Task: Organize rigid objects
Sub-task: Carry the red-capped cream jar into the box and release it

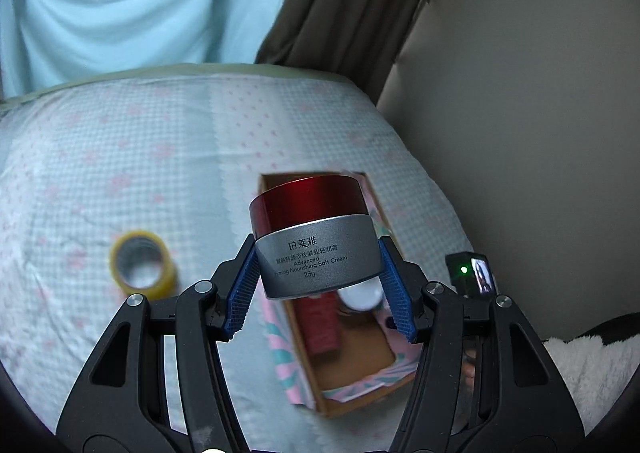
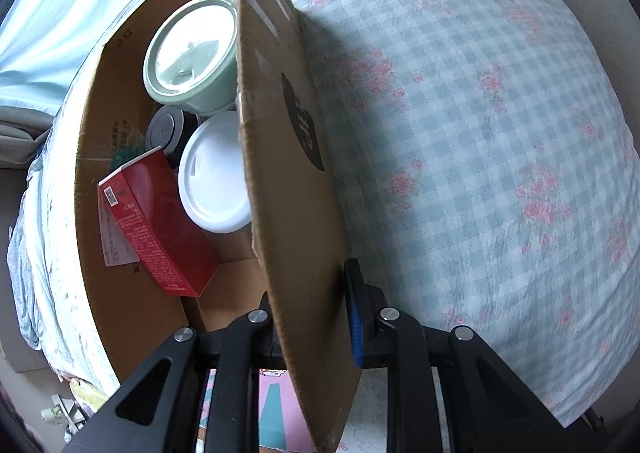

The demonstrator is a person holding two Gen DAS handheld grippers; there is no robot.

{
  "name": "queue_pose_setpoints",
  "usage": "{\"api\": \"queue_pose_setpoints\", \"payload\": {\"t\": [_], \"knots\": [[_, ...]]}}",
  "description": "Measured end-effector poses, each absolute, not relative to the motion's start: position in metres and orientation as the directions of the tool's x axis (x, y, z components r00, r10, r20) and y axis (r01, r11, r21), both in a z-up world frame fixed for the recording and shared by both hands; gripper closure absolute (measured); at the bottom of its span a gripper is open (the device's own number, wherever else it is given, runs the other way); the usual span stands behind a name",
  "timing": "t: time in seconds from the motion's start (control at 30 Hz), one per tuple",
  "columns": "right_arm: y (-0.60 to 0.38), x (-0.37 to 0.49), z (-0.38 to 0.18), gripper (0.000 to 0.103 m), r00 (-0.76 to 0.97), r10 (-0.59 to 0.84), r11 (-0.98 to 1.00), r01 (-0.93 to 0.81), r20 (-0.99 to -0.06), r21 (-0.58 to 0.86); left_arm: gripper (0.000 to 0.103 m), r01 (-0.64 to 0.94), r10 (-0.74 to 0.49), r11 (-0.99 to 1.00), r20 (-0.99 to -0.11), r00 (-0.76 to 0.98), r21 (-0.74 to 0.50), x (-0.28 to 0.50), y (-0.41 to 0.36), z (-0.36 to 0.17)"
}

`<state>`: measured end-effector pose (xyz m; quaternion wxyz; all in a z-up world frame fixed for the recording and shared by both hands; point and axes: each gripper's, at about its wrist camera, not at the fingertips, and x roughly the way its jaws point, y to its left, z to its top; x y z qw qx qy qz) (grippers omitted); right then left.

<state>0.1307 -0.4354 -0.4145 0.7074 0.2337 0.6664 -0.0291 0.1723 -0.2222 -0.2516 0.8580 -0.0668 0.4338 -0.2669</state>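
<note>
My left gripper (image 1: 318, 273) is shut on a cream jar (image 1: 316, 249) with a red lid and a silver body, held in the air above the bed. Below it lies an open cardboard box (image 1: 308, 381), with a red carton (image 1: 322, 327) and a white lid (image 1: 360, 297) inside. A yellow tape roll (image 1: 142, 263) lies on the bedcover to the left. In the right wrist view my right gripper (image 2: 310, 317) is shut on the box flap (image 2: 288, 173), which stands upright between its blue pads. Inside that box (image 2: 120, 173) are a pale green jar (image 2: 192, 53), a white lid (image 2: 216, 173), a grey cap (image 2: 164, 131) and a red carton (image 2: 160, 225).
The checked bedcover (image 2: 480, 133) with pink flowers spreads around the box. A brown curtain (image 1: 352, 1) and a light blue drape (image 1: 120, 1) hang behind the bed, with a wall (image 1: 520, 113) to the right. A white fluffy thing (image 1: 588, 369) lies at the lower right.
</note>
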Motion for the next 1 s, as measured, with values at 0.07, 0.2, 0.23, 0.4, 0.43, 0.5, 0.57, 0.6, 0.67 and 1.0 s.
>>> {"api": "queue_pose_setpoints", "payload": {"t": [0.07, 0.2, 0.23, 0.4, 0.43, 0.5, 0.57, 0.6, 0.67, 1.0], "knots": [[-0.439, 0.133, -0.417, 0.083, 0.108, 0.280, 0.888, 0.348, -0.954, 0.300, 0.049, 0.399, -0.515, 0.848, -0.719, 0.466, -0.348, 0.163, -0.239, -0.261], [-0.443, 0.136, -0.420, 0.082, 0.097, 0.288, 0.893, 0.332, -0.953, 0.303, 0.049, 0.382, -0.512, 0.849, -0.744, 0.428, -0.365, 0.144, -0.265, -0.287], [-0.444, 0.139, -0.421, 0.082, 0.092, 0.286, 0.896, 0.326, -0.954, 0.300, 0.049, 0.377, -0.510, 0.850, -0.753, 0.416, -0.367, 0.139, -0.271, -0.295], [-0.443, 0.147, -0.423, 0.082, 0.085, 0.289, 0.901, 0.313, -0.954, 0.301, 0.049, 0.361, -0.496, 0.855, -0.789, 0.362, -0.371, 0.125, -0.286, -0.331], [-0.442, 0.148, -0.423, 0.082, 0.086, 0.288, 0.902, 0.310, -0.954, 0.301, 0.049, 0.363, -0.494, 0.855, -0.795, 0.353, -0.371, 0.122, -0.288, -0.337], [-0.439, 0.149, -0.423, 0.082, 0.087, 0.289, 0.901, 0.313, -0.953, 0.302, 0.049, 0.365, -0.490, 0.855, -0.804, 0.336, -0.369, 0.120, -0.290, -0.347], [-0.440, 0.149, -0.423, 0.082, 0.086, 0.289, 0.902, 0.309, -0.953, 0.301, 0.049, 0.371, -0.485, 0.855, -0.811, 0.327, -0.362, 0.119, -0.291, -0.355], [-0.440, 0.149, -0.424, 0.082, 0.086, 0.289, 0.902, 0.308, -0.953, 0.301, 0.049, 0.377, -0.480, 0.855, -0.817, 0.320, -0.355, 0.118, -0.292, -0.357], [-0.441, 0.146, -0.423, 0.082, 0.087, 0.290, 0.903, 0.305, -0.953, 0.303, 0.048, 0.378, -0.451, 0.867, -0.836, 0.313, -0.325, 0.116, -0.295, -0.361], [-0.443, 0.141, -0.423, 0.081, 0.102, 0.308, 0.891, 0.319, -0.946, 0.324, 0.000, 0.376, -0.441, 0.874, -0.824, 0.355, -0.306, 0.116, -0.288, -0.351]]}}
